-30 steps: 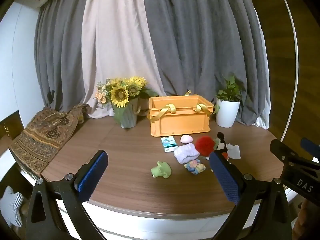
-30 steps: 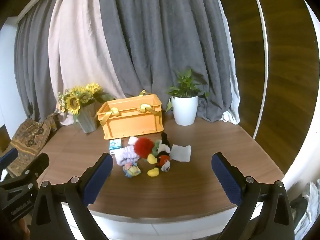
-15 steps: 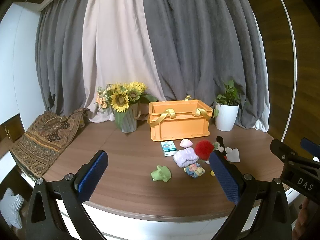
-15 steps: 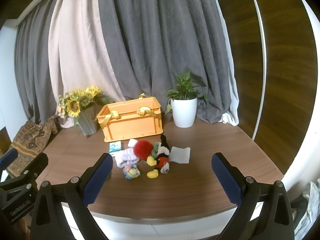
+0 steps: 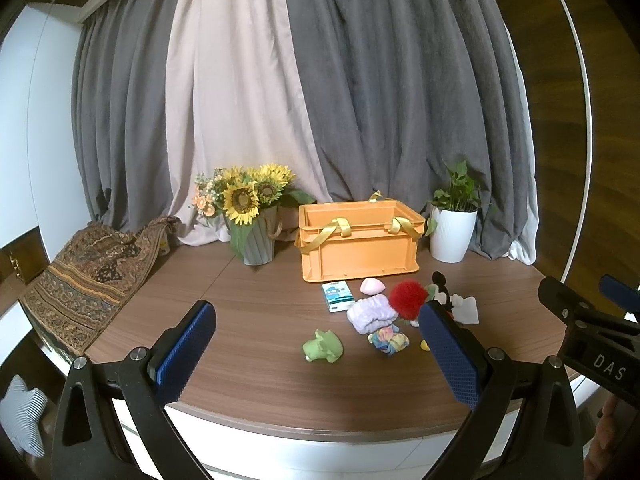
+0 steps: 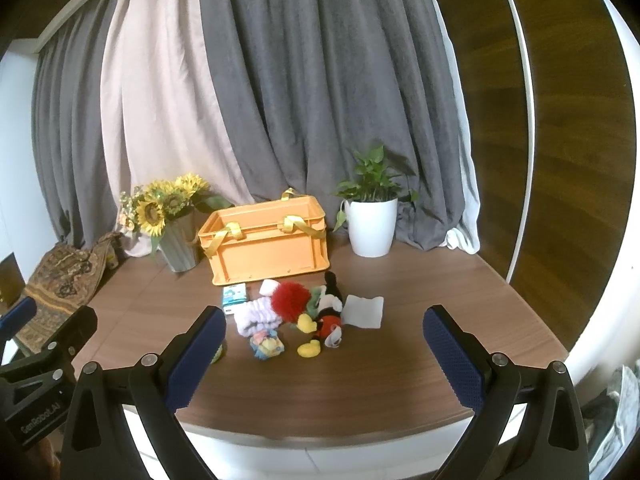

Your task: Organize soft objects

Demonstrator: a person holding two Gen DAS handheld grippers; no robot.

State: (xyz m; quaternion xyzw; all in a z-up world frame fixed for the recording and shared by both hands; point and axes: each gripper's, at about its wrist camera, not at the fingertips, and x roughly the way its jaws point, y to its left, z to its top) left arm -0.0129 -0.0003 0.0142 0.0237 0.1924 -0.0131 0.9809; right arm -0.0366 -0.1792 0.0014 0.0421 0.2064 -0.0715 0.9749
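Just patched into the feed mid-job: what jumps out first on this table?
The orange crate stands open at the back centre, between the sunflower vase and the white potted plant. In front of it lies a jumble of soft toys, the red pompom brightest, with a green plush apart to the left. Both hand-held grippers, left and right, hover open at the near edge.

Both wrist cameras sit off the table's near edge [image 5: 320, 432], facing the curtains. Left view looks from the left, right view from the right; both share the orange crate [image 5: 358, 246] [image 6: 268, 250] and toy pile.
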